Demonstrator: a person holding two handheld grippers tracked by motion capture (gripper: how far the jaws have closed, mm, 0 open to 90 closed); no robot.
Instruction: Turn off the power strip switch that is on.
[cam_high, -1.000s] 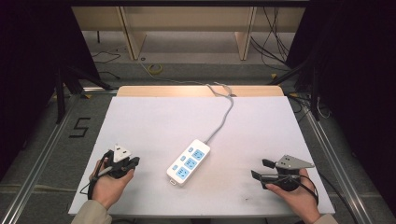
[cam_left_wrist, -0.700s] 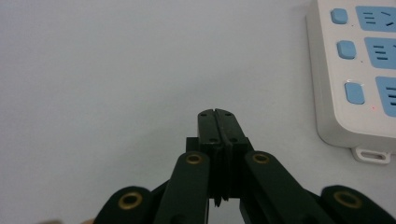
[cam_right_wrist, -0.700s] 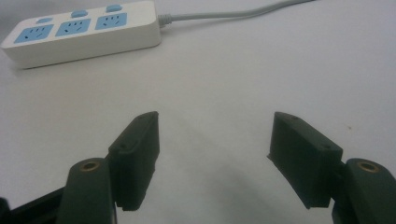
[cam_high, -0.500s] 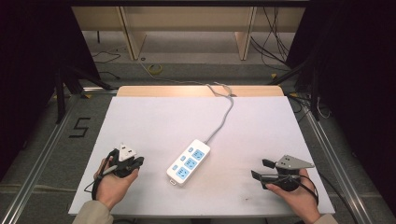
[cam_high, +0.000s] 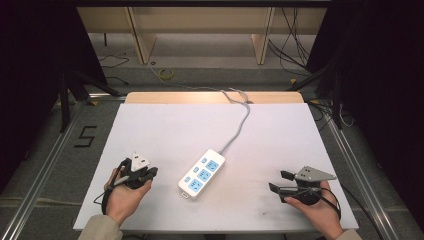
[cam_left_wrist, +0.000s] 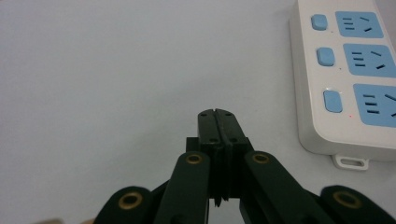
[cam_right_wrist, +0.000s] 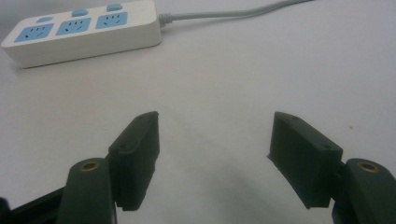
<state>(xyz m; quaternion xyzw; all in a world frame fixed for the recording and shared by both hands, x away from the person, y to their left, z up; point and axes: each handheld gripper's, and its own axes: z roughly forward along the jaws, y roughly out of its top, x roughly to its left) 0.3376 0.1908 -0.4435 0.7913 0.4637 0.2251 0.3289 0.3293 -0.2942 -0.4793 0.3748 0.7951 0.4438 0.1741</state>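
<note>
Left jaws: pressed together with nothing between them, seen rising from the bottom centre of the left gripper view.
Right jaws: spread wide apart, nothing between them but bare table, low in the right gripper view.
Left gripper: lower left of the high view, held in the left hand, tips pointing right toward the power strip; also at.
Right gripper: lower right of the high view, held in the right hand, tips pointing left; also at.
Power strip: white with blue sockets and buttons, flat on the table, lower centre of the high view, between the two grippers and apart from both; right edge of the left gripper view, upper left of the right gripper view.
Cord: grey, from the strip's far end up to the table's back edge.
</note>
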